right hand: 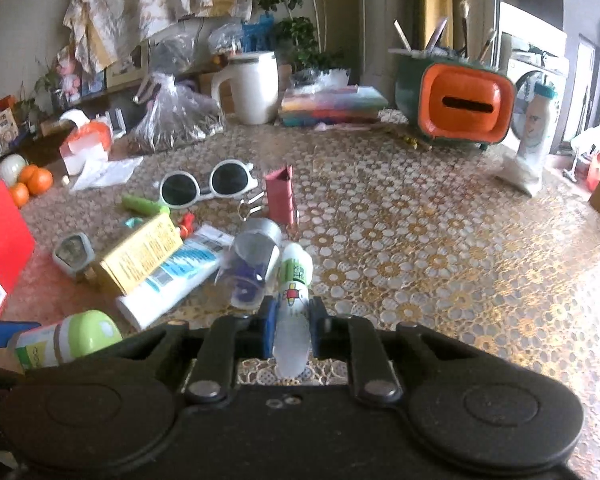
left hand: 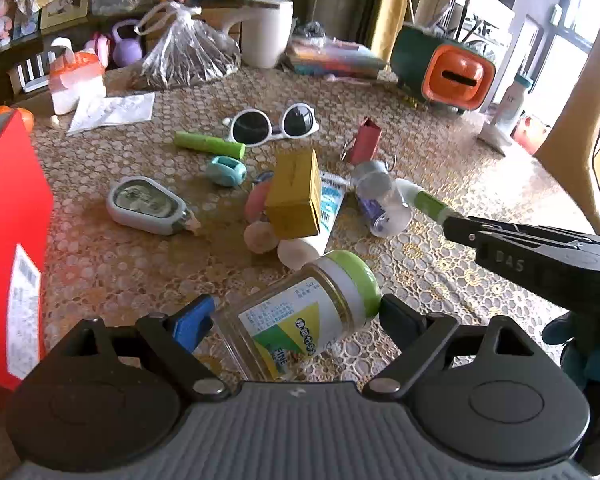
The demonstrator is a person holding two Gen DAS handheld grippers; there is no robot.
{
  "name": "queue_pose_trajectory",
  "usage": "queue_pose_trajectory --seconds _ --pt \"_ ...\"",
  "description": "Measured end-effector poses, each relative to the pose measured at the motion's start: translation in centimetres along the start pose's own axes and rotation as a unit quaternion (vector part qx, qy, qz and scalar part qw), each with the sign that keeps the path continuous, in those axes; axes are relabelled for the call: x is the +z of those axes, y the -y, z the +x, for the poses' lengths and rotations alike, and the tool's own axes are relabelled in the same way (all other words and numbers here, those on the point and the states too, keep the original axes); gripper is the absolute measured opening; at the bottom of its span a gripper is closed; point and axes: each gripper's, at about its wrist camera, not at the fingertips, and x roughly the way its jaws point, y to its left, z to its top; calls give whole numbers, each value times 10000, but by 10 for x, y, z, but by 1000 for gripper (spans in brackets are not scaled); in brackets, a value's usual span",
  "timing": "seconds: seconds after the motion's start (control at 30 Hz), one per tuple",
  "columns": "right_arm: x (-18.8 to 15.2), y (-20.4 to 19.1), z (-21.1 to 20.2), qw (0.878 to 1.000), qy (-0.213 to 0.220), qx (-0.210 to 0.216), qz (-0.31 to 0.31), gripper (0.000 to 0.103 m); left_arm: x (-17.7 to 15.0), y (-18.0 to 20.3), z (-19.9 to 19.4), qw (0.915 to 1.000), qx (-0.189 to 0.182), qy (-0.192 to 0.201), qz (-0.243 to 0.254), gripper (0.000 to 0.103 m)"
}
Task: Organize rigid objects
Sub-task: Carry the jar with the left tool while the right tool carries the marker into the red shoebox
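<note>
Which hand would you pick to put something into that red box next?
Probably the left: the left gripper holds the green-lidded jar, and the red box sits right beside it. The right gripper holds a glue stick, farther off.

red box (left hand: 8,248): cut by left edge | jar (left hand: 300,316) label: print unreadable | toothpaste tube (left hand: 324,216): partly under yellow box (left hand: 296,196)

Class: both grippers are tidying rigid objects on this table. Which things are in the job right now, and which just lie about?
In hand:
left gripper on jar
right gripper on glue stick

Lying about:
sunglasses
white mug
plastic bag
</note>
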Motion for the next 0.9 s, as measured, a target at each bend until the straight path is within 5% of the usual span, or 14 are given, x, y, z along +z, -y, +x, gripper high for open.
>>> queue_pose_trajectory --seconds 0.4,0.9 --pt "17 -16 -57 9992 338 202 -2 16 7 -25 -58 9990 211 310 -225 90" --pt "45 -114 -108 9887 650 1188 -638 16 16 -91 -133 9935 565 726 -664 90"
